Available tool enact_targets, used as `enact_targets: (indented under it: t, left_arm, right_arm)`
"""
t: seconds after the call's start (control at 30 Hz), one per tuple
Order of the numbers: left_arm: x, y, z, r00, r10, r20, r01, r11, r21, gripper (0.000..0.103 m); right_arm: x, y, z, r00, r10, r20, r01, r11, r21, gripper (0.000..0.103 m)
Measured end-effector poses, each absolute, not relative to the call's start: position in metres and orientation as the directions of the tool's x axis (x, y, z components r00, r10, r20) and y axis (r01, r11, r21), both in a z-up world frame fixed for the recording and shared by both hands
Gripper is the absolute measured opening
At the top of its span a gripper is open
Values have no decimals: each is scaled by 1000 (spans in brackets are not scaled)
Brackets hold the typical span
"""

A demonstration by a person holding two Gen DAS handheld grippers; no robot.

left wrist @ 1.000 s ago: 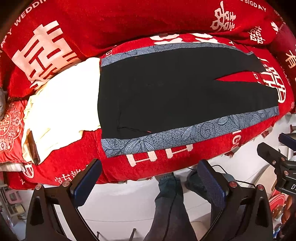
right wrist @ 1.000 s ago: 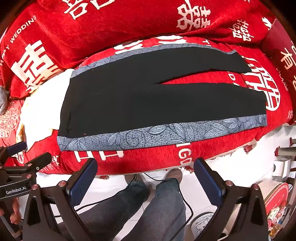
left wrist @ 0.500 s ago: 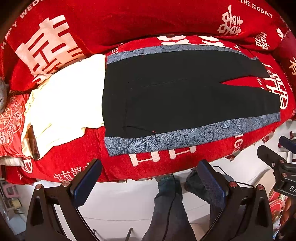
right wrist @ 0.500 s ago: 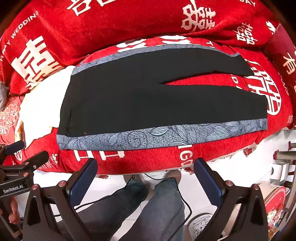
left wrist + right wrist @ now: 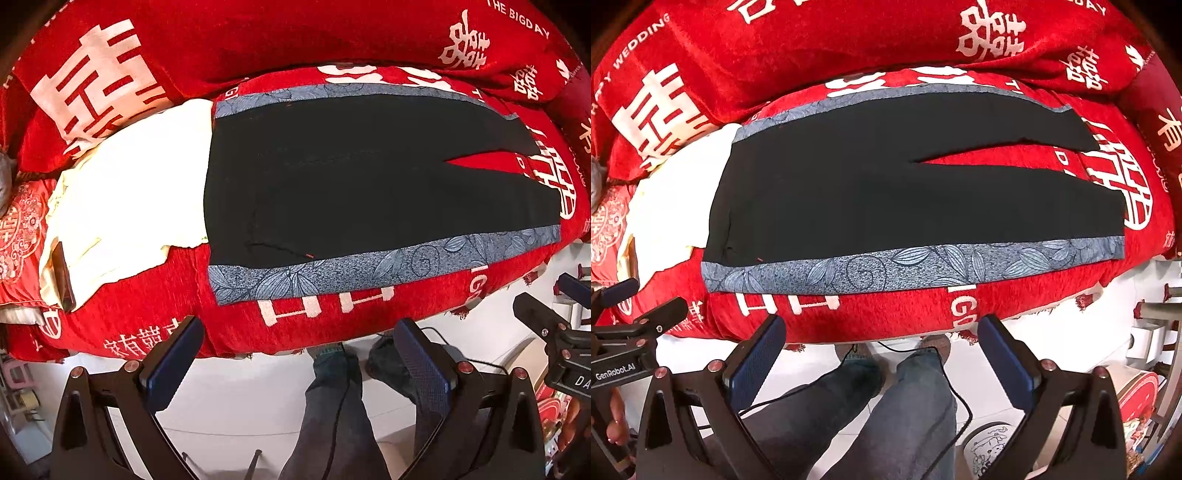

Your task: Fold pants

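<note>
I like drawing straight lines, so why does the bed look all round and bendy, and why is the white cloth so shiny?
Both wrist views are fisheye, so the red bed bulges; in the left wrist view the white cloth is washed out, its folds lost.

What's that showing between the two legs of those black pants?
Between the legs of the black pants a narrow wedge of the red cover shows, nothing else. The right wrist view shows it best.
</note>
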State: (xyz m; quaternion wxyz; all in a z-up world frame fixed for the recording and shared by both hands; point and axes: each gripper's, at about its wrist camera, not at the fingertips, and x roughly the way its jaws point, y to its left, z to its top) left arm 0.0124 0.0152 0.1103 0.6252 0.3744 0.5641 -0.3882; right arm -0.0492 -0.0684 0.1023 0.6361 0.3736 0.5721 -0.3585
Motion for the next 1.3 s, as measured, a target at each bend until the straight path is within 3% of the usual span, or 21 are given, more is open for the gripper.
enact_targets:
  t: [1.03,1.2,1.3]
  left_arm:
    - [26,14,90,78,-57,-995,896,442,44,103]
    - [25,8,79,50,-49,-998,895,445,23,103]
    - [26,4,70,39,-53,-998,885,466,10,103]
  right_arm:
    - [-34,-69,85,6,0,-1000,827,562,5,103]
    - [-38,-81,76,49,26,-998,854,517,56,103]
    - [-44,-91,62,158,86,-984,876,447,180,103]
